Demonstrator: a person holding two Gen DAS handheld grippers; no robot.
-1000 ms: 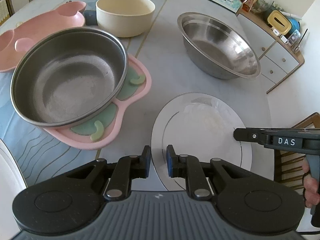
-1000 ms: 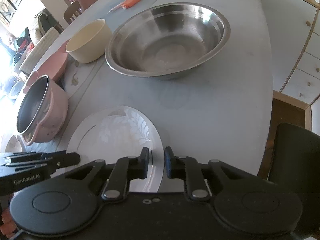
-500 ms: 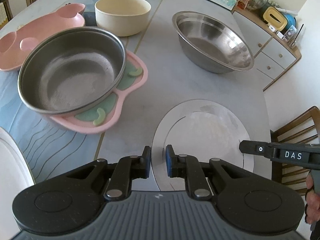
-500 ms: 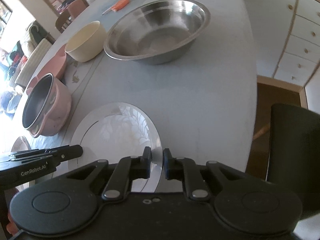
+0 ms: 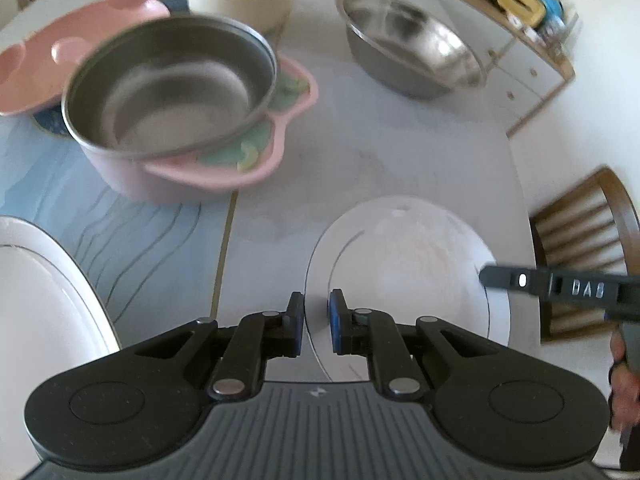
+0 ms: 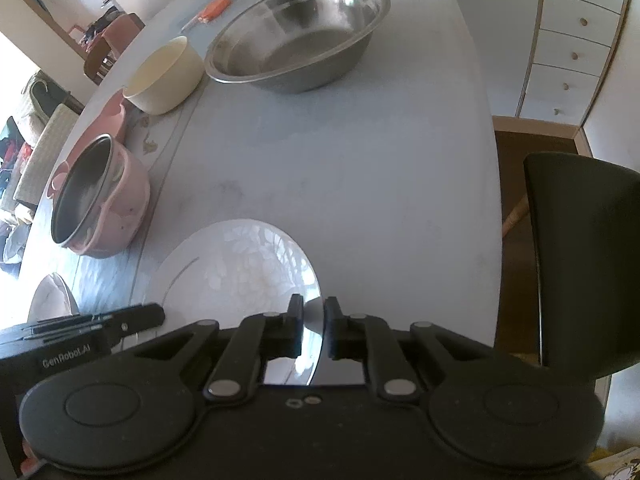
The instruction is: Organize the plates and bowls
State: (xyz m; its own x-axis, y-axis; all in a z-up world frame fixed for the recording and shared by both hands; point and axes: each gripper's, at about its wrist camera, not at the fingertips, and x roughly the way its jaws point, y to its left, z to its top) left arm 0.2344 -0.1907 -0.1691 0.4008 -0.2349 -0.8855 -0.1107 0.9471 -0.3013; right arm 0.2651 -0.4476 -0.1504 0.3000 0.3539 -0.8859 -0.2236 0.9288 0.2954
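Left wrist view: your left gripper point(image 5: 316, 322) has been closing, and its jaws now pinch the near left rim of the white plate point(image 5: 408, 280) on the table point(image 5: 380, 152). The pink-walled steel bowl point(image 5: 172, 92) sits on a pink divided tray point(image 5: 280, 136).

Right wrist view: your right gripper point(image 6: 313, 328) has also been closing and clamps the plate's right rim; a large steel bowl point(image 6: 304, 28) stands well beyond.

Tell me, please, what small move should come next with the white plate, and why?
Probably lift the white plate a little, both hands together. The left gripper and the right gripper each have jaws nearly shut around opposite rims, having just been closing. A second white plate lies nearby on the left, a likely stack.
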